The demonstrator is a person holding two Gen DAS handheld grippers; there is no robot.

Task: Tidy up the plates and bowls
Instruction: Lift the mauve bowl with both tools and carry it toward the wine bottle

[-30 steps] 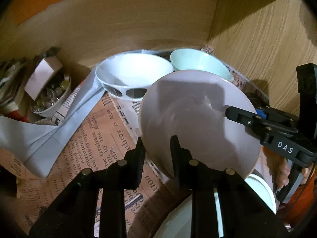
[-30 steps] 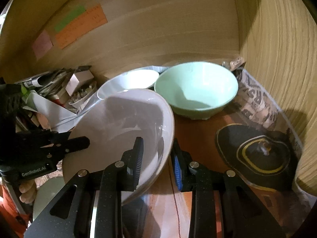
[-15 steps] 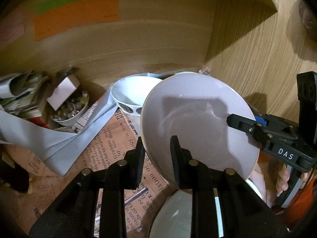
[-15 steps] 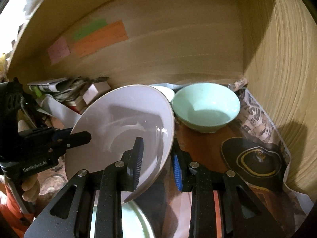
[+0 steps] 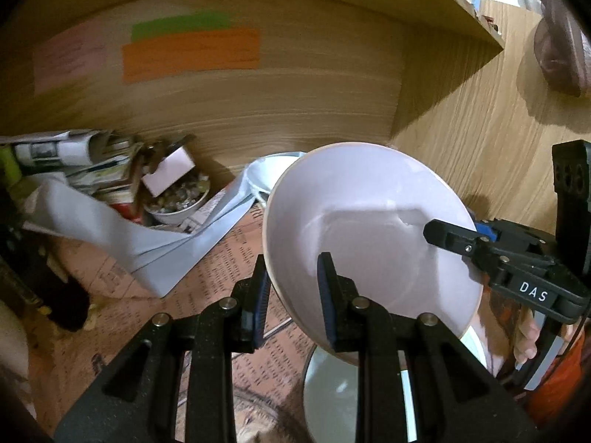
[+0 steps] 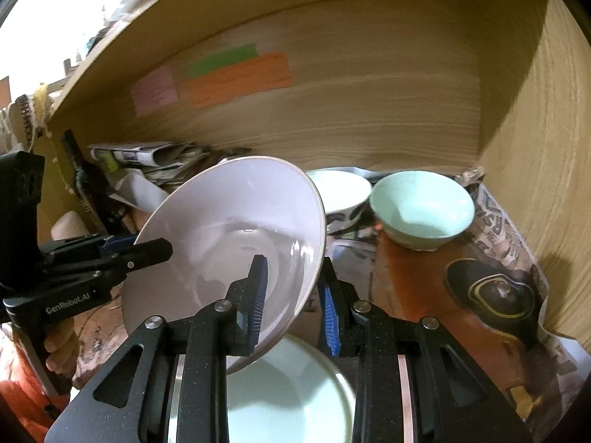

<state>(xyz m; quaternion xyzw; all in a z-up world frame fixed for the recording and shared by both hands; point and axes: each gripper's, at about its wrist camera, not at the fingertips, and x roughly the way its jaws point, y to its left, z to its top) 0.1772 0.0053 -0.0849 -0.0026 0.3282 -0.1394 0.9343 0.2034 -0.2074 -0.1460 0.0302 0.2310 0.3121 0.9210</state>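
both grippers clamp the rim of the white bowl (image 6: 229, 236), tilted in the air: left gripper (image 5: 293, 291) on one edge, right gripper (image 6: 293, 291) opposite. it hides part of the patterned bowl (image 6: 341, 192) beside the green bowl (image 6: 421, 208); the pale plate (image 6: 291, 391) below is cut off

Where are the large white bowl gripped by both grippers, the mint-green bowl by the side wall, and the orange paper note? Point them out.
large white bowl (image 6: 236, 243): right wrist view, inner wall.
mint-green bowl (image 6: 421, 210): right wrist view, inside.
orange paper note (image 5: 190, 53): left wrist view, middle of the sheet.
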